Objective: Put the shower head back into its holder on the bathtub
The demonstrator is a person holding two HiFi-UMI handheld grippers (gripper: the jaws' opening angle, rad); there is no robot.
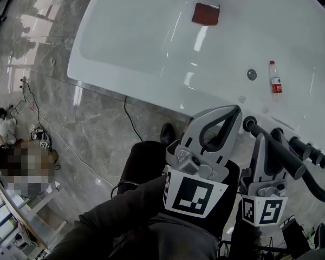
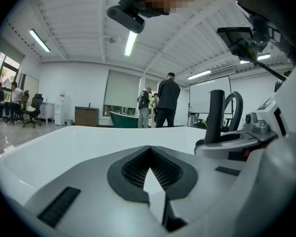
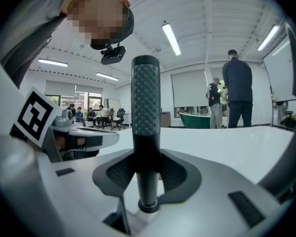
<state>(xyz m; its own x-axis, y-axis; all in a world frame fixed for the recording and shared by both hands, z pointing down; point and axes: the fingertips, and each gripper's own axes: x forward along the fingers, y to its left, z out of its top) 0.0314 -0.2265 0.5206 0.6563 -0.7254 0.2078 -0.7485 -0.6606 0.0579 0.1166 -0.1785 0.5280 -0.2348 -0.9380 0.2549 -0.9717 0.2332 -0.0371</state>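
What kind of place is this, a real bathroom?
Probably not a home bathroom; more likely an open lab or showroom hall. The white oval bathtub stands on polished grey stone floor amid loose black cables, and beyond it are ceiling strip lights and a dark green bathtub.

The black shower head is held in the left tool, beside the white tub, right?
No: the black shower head is held in the right tool, beside the white tub; the right gripper view shows it. The left tool is empty.

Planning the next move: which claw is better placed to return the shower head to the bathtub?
Right: the right claw grips the shower head, while the left claw is shut on nothing.
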